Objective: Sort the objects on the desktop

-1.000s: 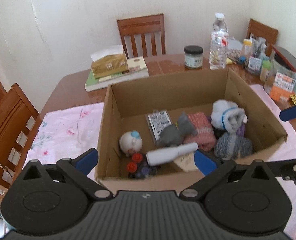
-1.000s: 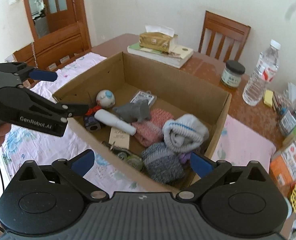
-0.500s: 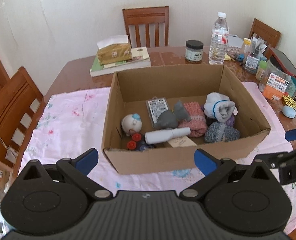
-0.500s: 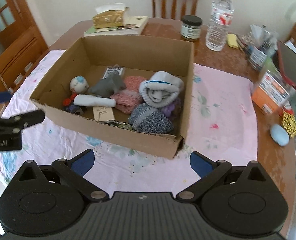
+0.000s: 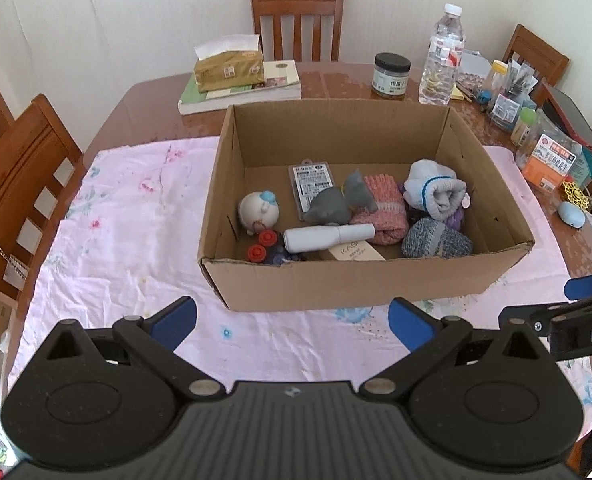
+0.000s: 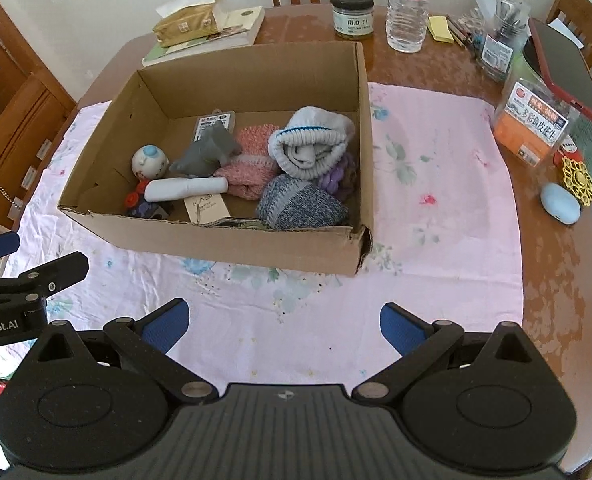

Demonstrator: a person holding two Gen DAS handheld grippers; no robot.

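Both jaws are spread wide, empty. The soft rolled white sock [image 6: 311,142], in the brown cardboard box [image 6: 231,242], should be pinched mid-roll.

1 cardboard box [image 5: 360,284]; 4 rolled socks [image 5: 436,192]; 1 water bottle [image 5: 442,68]; 1 jar [image 5: 392,76]; 4 chairs [image 5: 296,20]

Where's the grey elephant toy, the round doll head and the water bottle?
grey elephant toy [image 5: 336,206], left wrist view, on its body.
round doll head [image 5: 257,212], left wrist view, on its pale face.
water bottle [image 5: 442,64], left wrist view, on its label.
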